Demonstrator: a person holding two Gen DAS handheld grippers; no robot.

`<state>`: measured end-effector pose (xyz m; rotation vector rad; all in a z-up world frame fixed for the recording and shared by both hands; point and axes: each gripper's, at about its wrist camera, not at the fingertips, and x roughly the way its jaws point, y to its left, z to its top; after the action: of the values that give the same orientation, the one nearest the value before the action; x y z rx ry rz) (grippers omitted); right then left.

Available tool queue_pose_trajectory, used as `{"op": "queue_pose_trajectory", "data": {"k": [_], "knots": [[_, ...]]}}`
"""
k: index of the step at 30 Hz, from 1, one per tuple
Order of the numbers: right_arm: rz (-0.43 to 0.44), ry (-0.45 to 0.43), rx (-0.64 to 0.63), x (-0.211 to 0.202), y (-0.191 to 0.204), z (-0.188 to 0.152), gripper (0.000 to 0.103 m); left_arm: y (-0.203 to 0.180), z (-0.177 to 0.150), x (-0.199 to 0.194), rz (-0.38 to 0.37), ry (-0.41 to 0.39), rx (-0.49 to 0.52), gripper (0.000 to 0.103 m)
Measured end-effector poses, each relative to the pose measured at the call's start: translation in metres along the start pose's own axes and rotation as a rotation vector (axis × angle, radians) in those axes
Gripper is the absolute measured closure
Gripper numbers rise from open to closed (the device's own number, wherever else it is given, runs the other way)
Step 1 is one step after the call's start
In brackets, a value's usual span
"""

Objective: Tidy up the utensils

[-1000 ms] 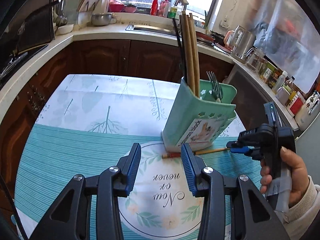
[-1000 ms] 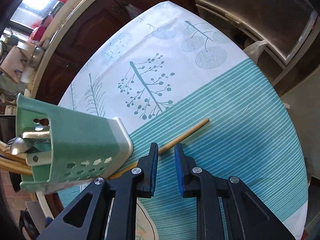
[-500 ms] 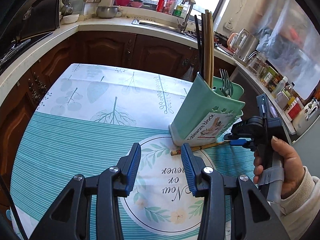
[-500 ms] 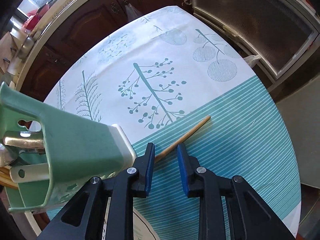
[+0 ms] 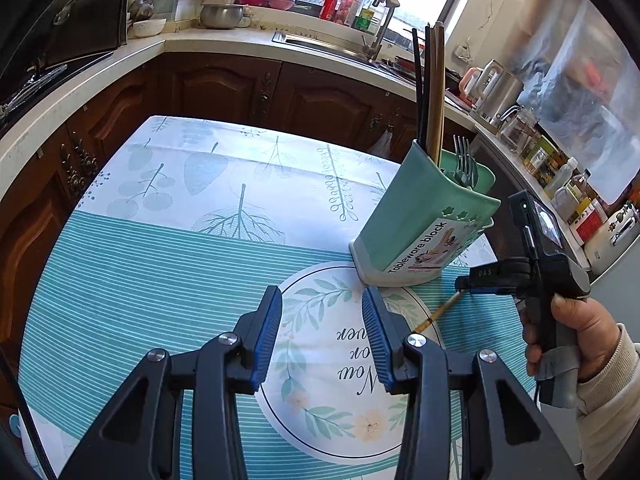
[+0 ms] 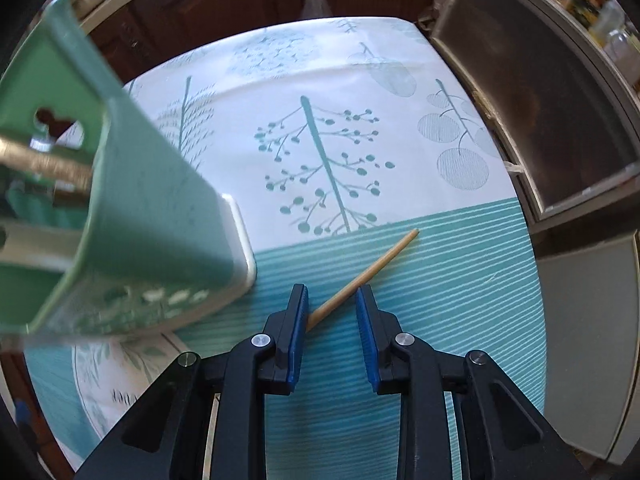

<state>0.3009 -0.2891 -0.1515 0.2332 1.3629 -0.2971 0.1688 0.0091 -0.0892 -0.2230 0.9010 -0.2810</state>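
A green utensil holder point(image 5: 420, 224) stands on the table, holding chopsticks point(image 5: 432, 92) and forks point(image 5: 464, 160). In the right wrist view it point(image 6: 132, 216) fills the left side. One wooden chopstick point(image 6: 372, 268) lies on the striped tablecloth to the right of the holder; its near end runs between the open jaws of my right gripper point(image 6: 331, 304). In the left wrist view the chopstick point(image 5: 438, 312) shows below the right gripper point(image 5: 466, 286). My left gripper point(image 5: 322, 336) is open and empty, above the round printed motif in front of the holder.
The table point(image 5: 160, 248) has a teal and white cloth. Dark wooden cabinets point(image 5: 224, 88), a sink counter point(image 5: 320, 44) and a shelf of jars point(image 5: 560, 184) surround it. A dark appliance door point(image 6: 540, 112) stands past the table's right edge.
My right gripper has opened wider and moved in over the chopstick's near end. The left gripper has drawn back and leftward, so the holder sits further right in its view.
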Motion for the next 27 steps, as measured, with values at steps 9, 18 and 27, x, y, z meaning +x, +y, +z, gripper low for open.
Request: {"op": "queue_pose_trajectory", "data": {"k": [9, 18, 27], "knots": [[0.062, 0.025, -0.28, -0.006, 0.017, -0.031, 0.092, -0.012, -0.007, 0.0, -0.022, 0.016, 0.035, 0.063], [0.077, 0.061, -0.53, -0.015, 0.047, -0.076, 0.096, -0.024, -0.01, -0.005, -0.034, 0.022, 0.067, 0.063], [0.125, 0.156, -0.487, -0.009, 0.04, -0.063, 0.097, -0.031, -0.012, -0.007, -0.039, 0.037, 0.079, 0.063]]}}
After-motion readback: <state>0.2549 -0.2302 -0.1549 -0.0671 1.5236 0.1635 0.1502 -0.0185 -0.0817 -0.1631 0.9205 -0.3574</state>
